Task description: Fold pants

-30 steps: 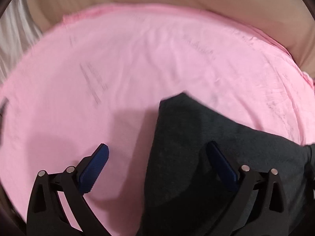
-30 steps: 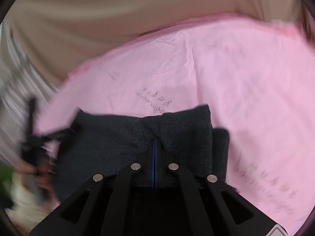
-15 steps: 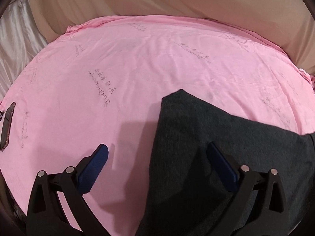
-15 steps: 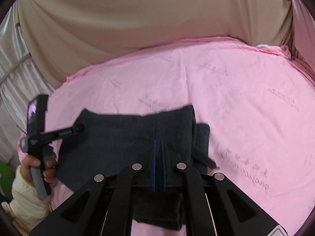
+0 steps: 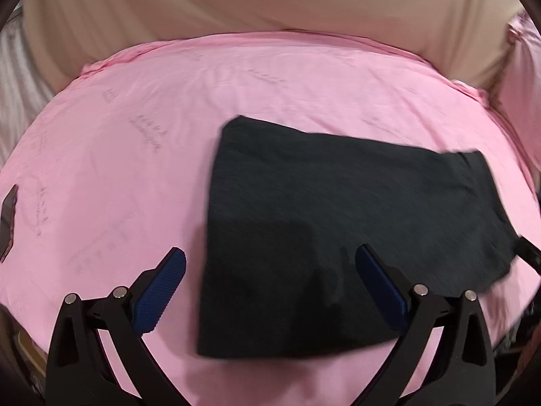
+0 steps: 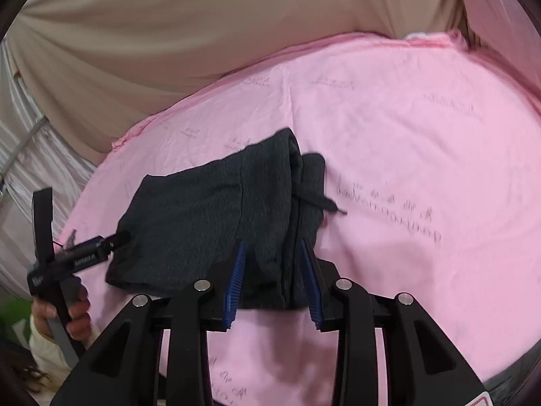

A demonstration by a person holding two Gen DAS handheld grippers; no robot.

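Drawstring (image 6: 319,201) in right wrist view only

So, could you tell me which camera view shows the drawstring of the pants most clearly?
The right wrist view: the drawstring trails off the folded dark pants onto the pink sheet, sharp against the pale cloth. The left wrist view shows the pants only as a flat, blurred dark rectangle, and no drawstring can be made out there.

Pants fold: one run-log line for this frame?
pants: folded, flat on pink sheet | left tool: open, empty | right tool: opening, nothing gripped | drawstring: sticking out
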